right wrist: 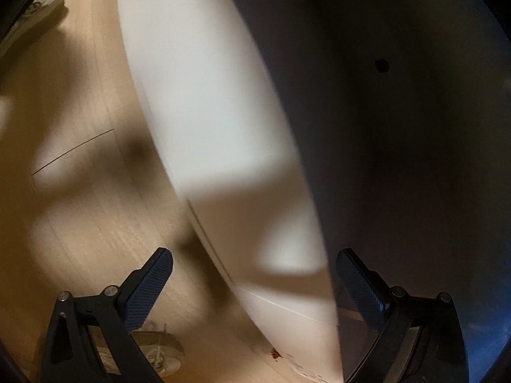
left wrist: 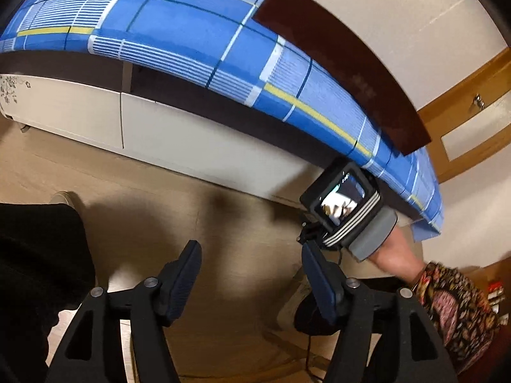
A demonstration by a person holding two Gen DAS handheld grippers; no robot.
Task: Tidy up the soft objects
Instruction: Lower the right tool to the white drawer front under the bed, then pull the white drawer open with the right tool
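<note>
- My left gripper [left wrist: 252,274] hangs released over the wooden floor [left wrist: 223,223], nothing between its pads.
- My right gripper [right wrist: 255,284] is spread too, empty, pointing at the white bed base [right wrist: 204,95].
- The blue plaid sheet [left wrist: 179,22] lies on the bed, beyond both grippers.

Sheet [left wrist: 179,22] on bed [left wrist: 179,134], above floor [left wrist: 134,191]

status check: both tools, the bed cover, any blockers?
Left tool open, nothing between its pads. Right tool open, empty, aimed at the white bed base. Blue plaid bed sheet lies flat on the bed, untouched. No blockers seen.
</note>
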